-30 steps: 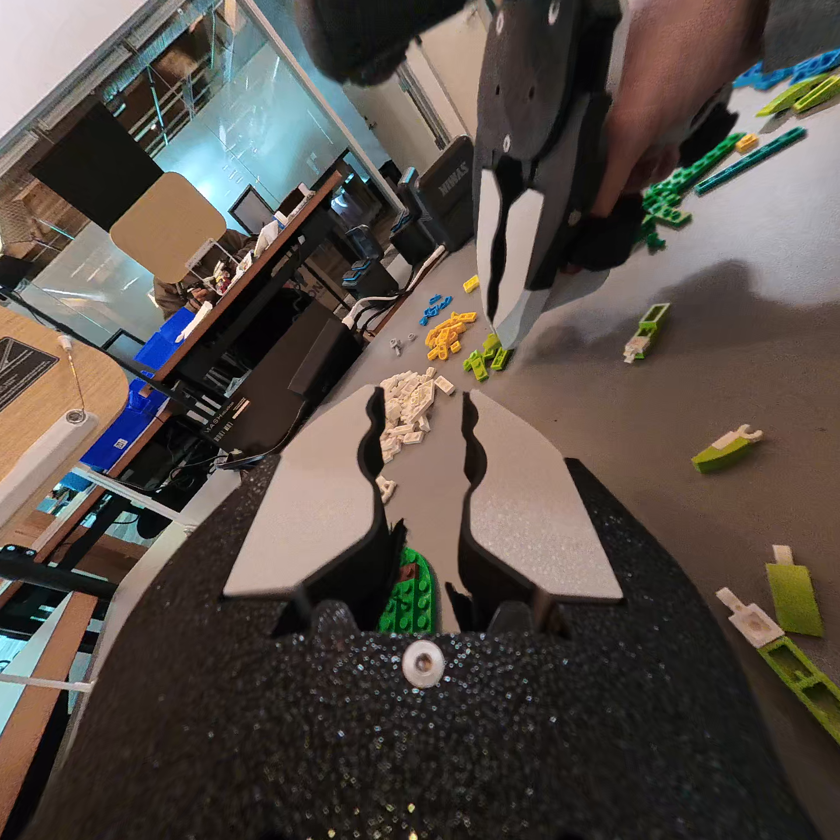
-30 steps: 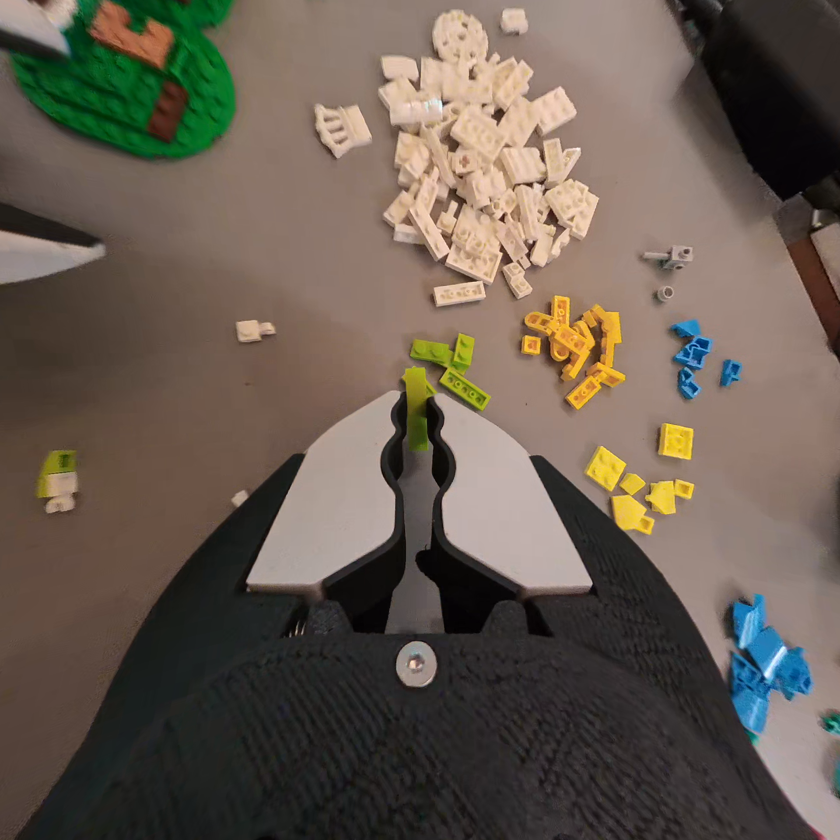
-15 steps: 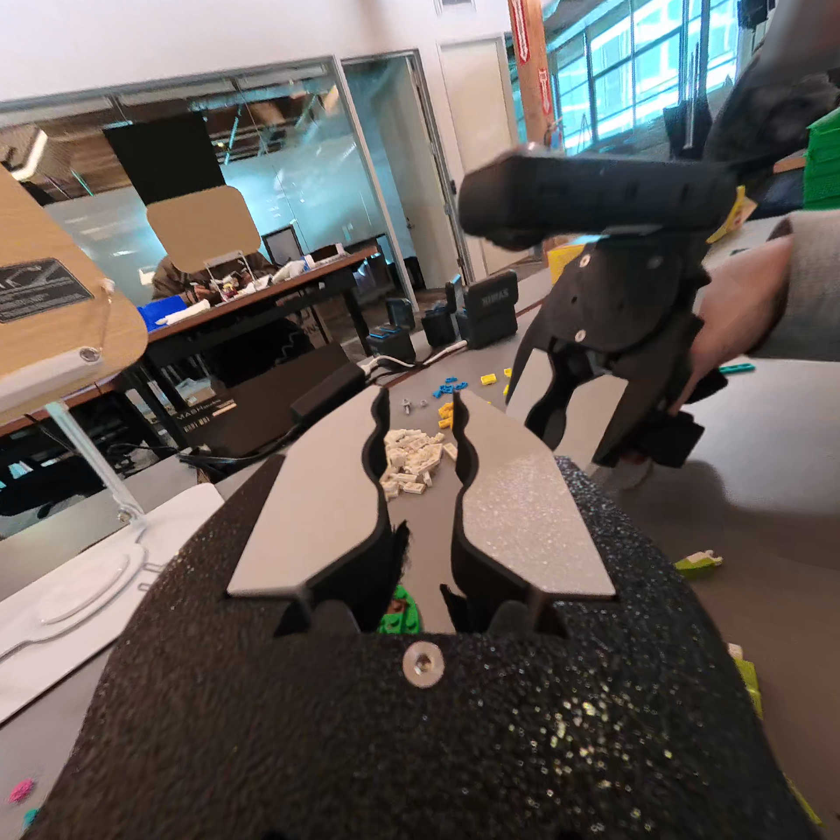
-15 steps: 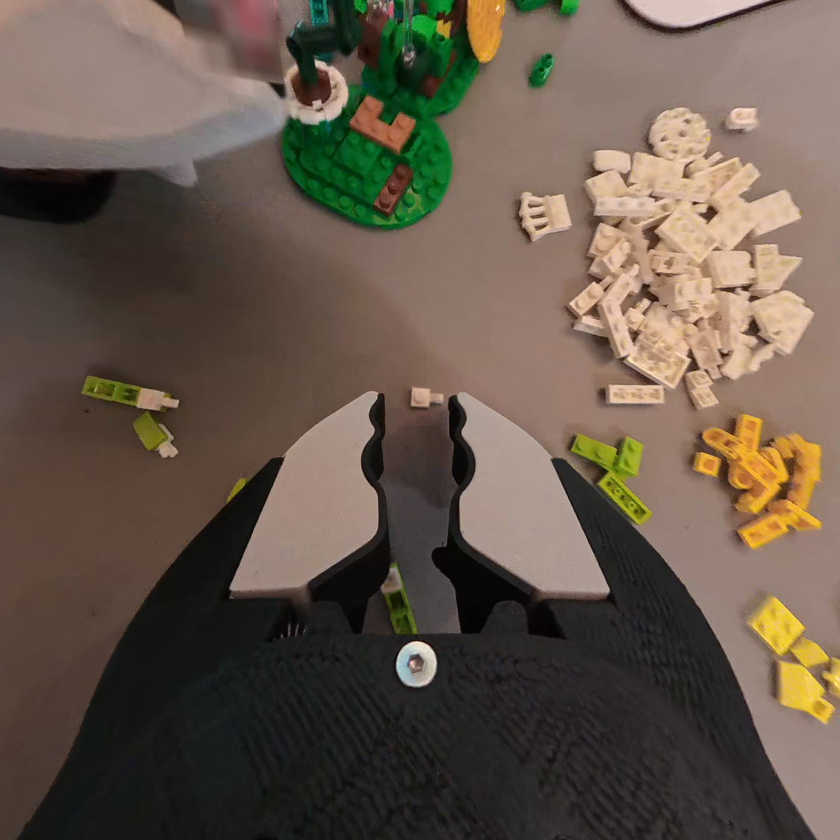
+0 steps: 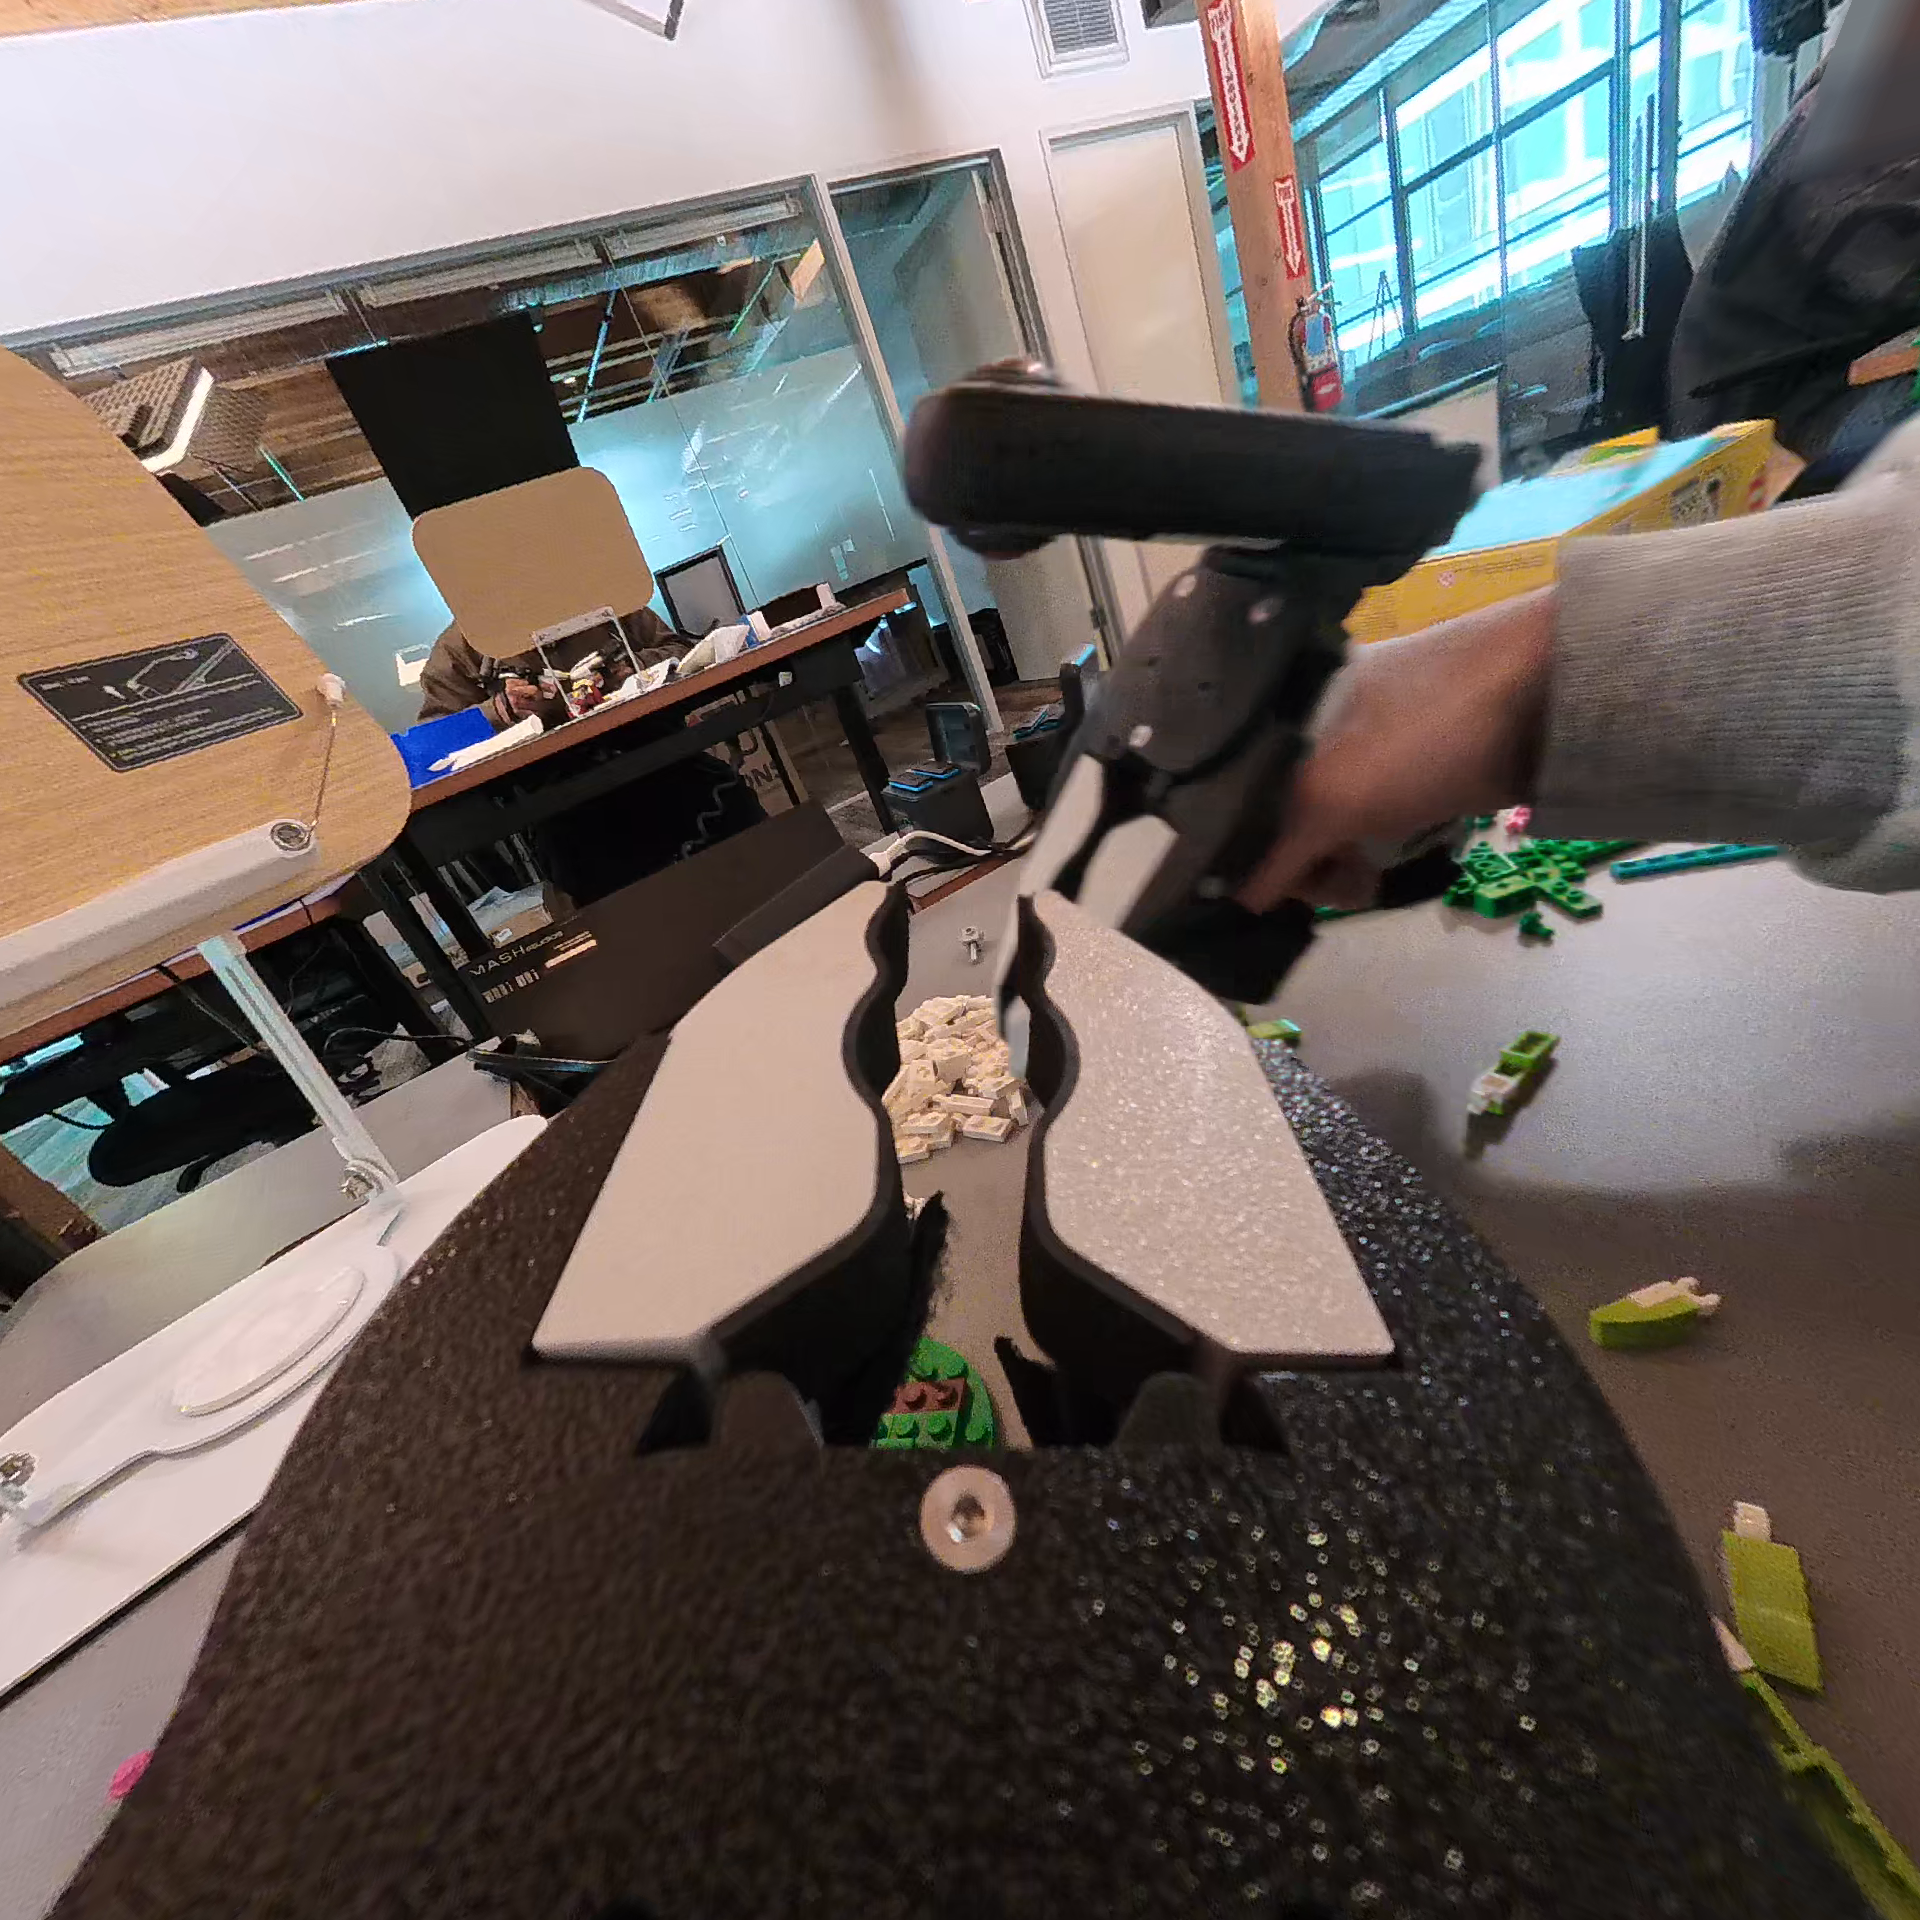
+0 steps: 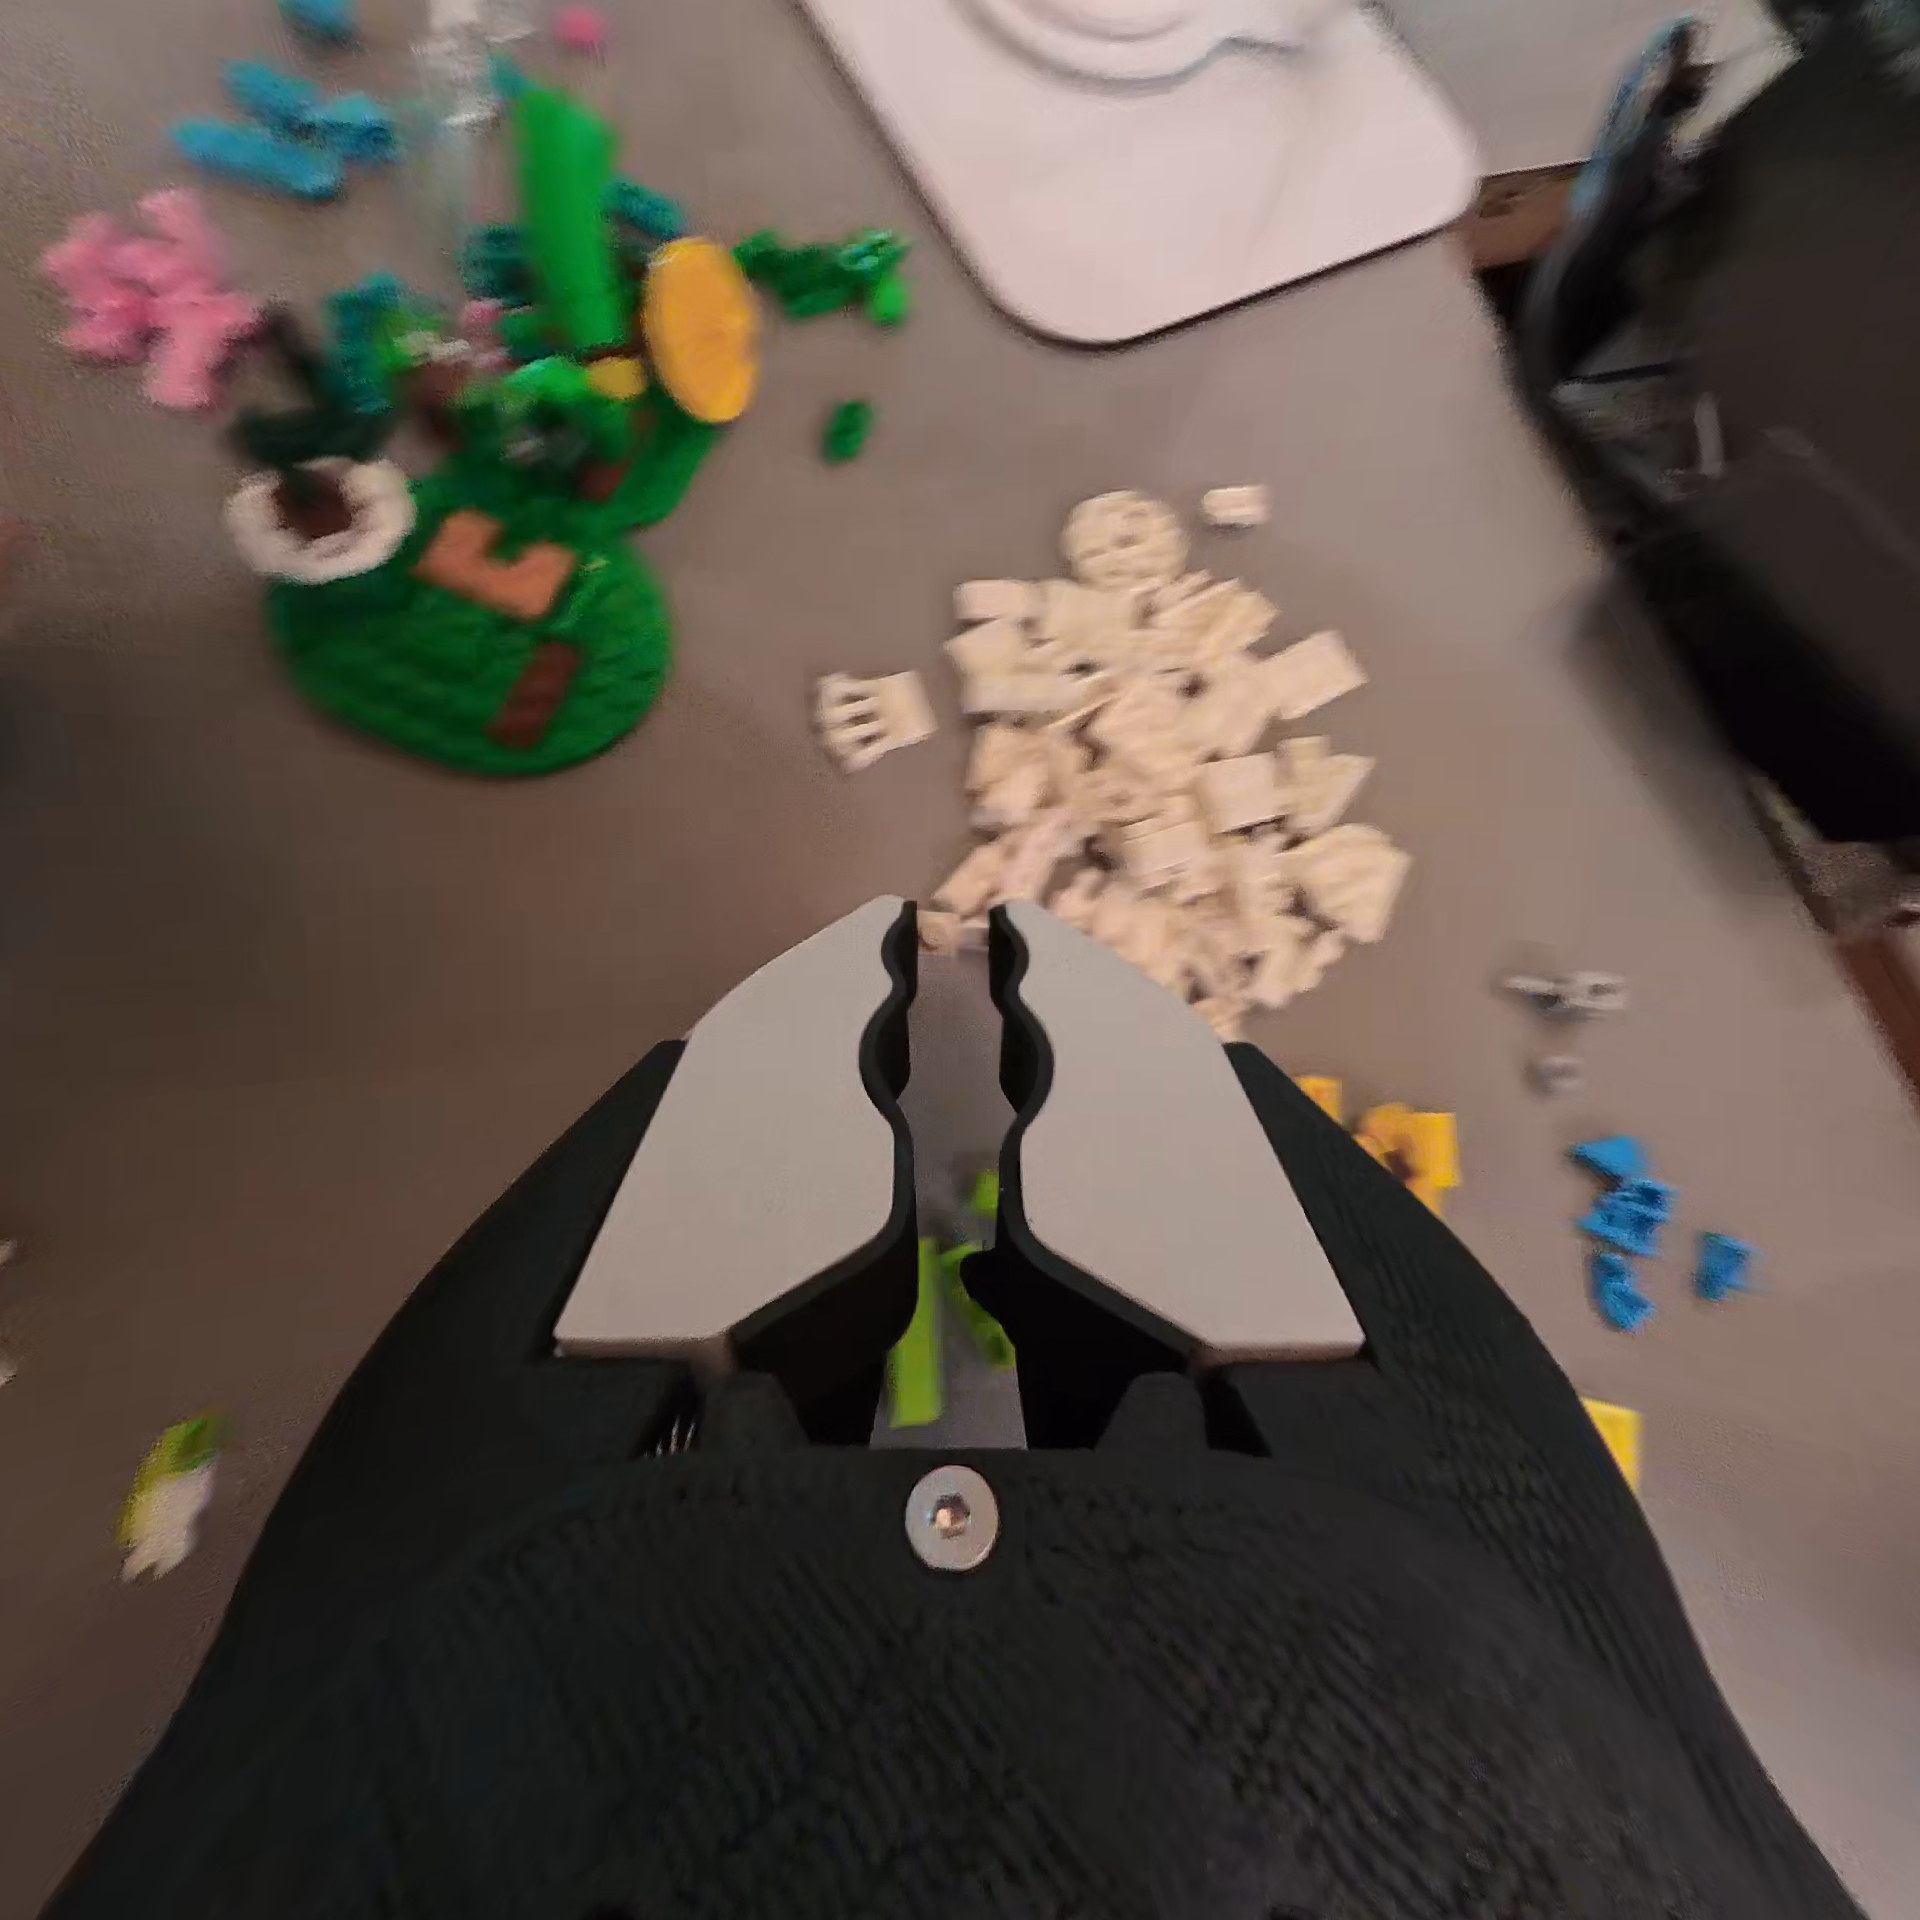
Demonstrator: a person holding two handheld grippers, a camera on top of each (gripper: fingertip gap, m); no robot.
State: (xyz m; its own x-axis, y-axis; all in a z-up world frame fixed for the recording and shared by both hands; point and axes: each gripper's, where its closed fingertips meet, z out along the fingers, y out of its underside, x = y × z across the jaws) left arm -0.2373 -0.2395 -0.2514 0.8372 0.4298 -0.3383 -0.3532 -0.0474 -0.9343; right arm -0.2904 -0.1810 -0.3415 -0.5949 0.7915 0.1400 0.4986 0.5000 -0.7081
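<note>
While the left hand-held gripper (image 5: 961, 925) hangs above the grey surface (image 5: 1558, 1195) with its two fingers apart and nothing between them, a heap of white bricks (image 5: 951, 1081) shows through the gap farther off, and part of a round green brick base (image 5: 935, 1403) shows below, near the fingers' roots. Just beyond its right fingertip is the right hand-held gripper (image 5: 1023, 997), held by a hand (image 5: 1423, 738) in a grey knitted sleeve and pointing down toward the white heap. In the right wrist view, which is blurred, that gripper's (image 6: 951, 920) fingers stand a little apart, and a small white brick (image 6: 940, 935) lies between the tips at the near edge of the white heap (image 6: 1164, 769); whether the pads press on it I cannot tell. A lime-green piece (image 6: 925, 1340) lies on the surface below the gap, near the finger roots. To the left stands the green base with its plant model (image 6: 468, 644), yellow bricks (image 6: 1403, 1143) and blue bricks (image 6: 1631, 1226) lie to the right, and a white tray (image 6: 1143, 187) lies beyond.
</note>
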